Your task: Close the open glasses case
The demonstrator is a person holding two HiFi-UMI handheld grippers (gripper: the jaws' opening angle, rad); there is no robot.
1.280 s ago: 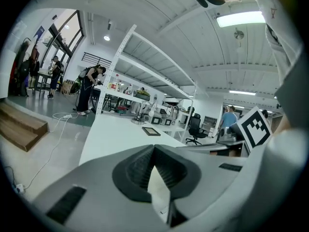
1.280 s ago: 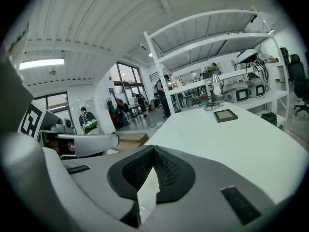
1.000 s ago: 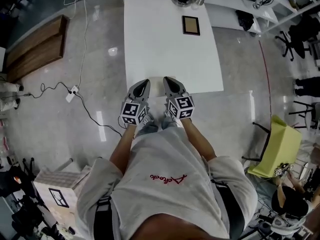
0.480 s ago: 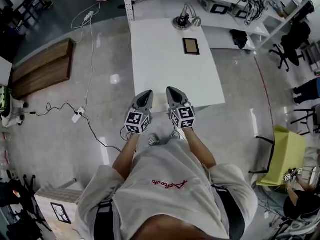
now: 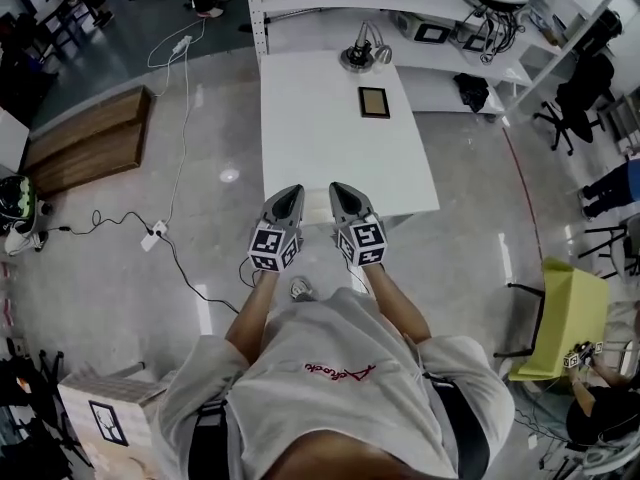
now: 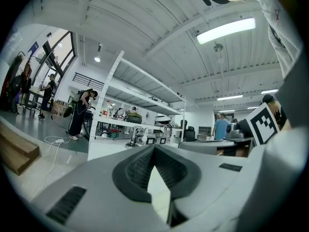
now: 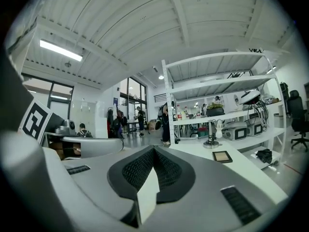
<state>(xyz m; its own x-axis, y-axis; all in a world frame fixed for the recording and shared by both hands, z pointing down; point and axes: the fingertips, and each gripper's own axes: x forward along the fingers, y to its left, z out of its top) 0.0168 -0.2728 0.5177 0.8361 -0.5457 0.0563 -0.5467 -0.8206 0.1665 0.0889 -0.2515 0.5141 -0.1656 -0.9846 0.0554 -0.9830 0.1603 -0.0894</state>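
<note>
The open glasses case (image 5: 374, 101) is a dark rectangle with a tan inside. It lies flat toward the far right of the white table (image 5: 310, 138), and it shows small in the right gripper view (image 7: 222, 156). My left gripper (image 5: 288, 197) and right gripper (image 5: 338, 192) hover side by side over the table's near edge, well short of the case. Both are shut with nothing between the jaws, as seen in the left gripper view (image 6: 154, 147) and the right gripper view (image 7: 153, 149).
A small lamp on a round base (image 5: 361, 54) stands at the table's far end. White shelving with equipment (image 5: 420, 8) lies behind it. A cable and power strip (image 5: 150, 236) trail on the floor at left, beside a wooden bench (image 5: 85, 143). A yellow chair (image 5: 560, 318) is at right.
The head view has tilted up, so the table and case sit lower in the frame and more shelving shows. Both grippers stay shut, side by side at the table's near edge.
</note>
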